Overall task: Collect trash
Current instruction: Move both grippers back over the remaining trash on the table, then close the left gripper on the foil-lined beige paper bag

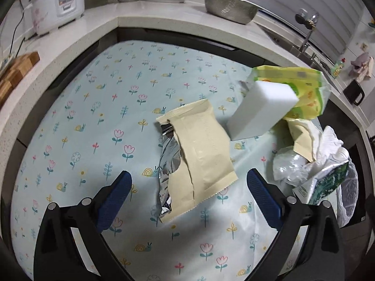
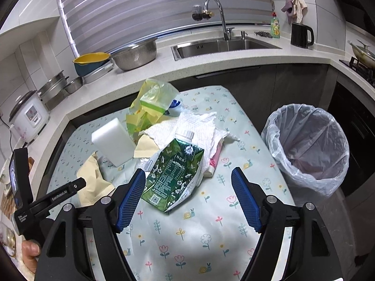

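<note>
we hold our left gripper (image 1: 189,201) with its ribbed blue fingers (image 1: 114,201) wide apart above a torn beige paper pouch with a crinkled silver foil lining (image 1: 199,161), which lies flat between them on the worktop's pale blue floral cloth (image 1: 117,107), untouched. our right gripper (image 2: 187,196) also has its fingers (image 2: 246,201) spread, nothing pressed, with a glossy dark green drink carton with a white screw cap (image 2: 173,173) lying slanted between them. behind the carton sit a crumpled white paper towel (image 2: 196,126), a smooth white rectangular foam block (image 2: 112,140) and a crinkly yellow-green plastic wrapper (image 2: 150,107). just beside the worktop stands a round bin lined with a thin translucent plastic bag (image 2: 307,145).
</note>
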The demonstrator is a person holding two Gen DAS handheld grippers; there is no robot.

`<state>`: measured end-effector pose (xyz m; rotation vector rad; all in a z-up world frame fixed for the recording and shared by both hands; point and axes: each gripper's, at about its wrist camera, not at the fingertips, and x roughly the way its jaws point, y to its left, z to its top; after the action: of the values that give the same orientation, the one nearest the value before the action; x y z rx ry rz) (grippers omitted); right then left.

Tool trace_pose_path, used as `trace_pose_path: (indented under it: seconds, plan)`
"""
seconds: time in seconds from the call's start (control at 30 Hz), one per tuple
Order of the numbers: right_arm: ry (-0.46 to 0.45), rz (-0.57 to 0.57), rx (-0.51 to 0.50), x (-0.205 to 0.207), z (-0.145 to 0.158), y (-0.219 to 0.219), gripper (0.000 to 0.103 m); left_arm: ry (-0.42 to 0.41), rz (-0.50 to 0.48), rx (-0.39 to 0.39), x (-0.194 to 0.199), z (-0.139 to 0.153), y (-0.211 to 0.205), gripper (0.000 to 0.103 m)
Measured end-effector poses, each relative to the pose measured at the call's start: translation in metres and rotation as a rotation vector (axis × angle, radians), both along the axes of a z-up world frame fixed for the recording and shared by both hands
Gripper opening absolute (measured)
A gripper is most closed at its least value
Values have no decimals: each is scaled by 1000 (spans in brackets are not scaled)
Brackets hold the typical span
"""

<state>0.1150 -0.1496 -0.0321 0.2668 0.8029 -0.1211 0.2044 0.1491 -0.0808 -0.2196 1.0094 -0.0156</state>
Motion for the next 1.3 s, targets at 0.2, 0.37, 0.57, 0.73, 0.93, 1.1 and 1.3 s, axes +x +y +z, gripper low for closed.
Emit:
trace_pose_path:
  seconds: [0.2,0.37,0.57,0.73,0.93,1.1,1.3]
  plan:
    - [37,-4,31,15,-25,3,77,58,31,-35,18,-21,8,94]
    - [72,-23,79,26,-45,-3,77,84,27,-43,27,-32,6,94]
    - [94,-42,155,37,-63,-11,78,119,-14,-35,34,-40,-3,75]
    - [97,-44,238,44,-75,-16,78,117,-62,-31,30,-37,-15,41]
    - [87,-28,306,54,-83,-12,78,118,-127,-33,17,-29,-34,14]
    - [87,1,365,66,-90,-5,68,118,-155,-21,9,-27,-46,9]
    - [85,57,369,65,-89,6,29,118,-164,-22,-5,-21,-46,8]
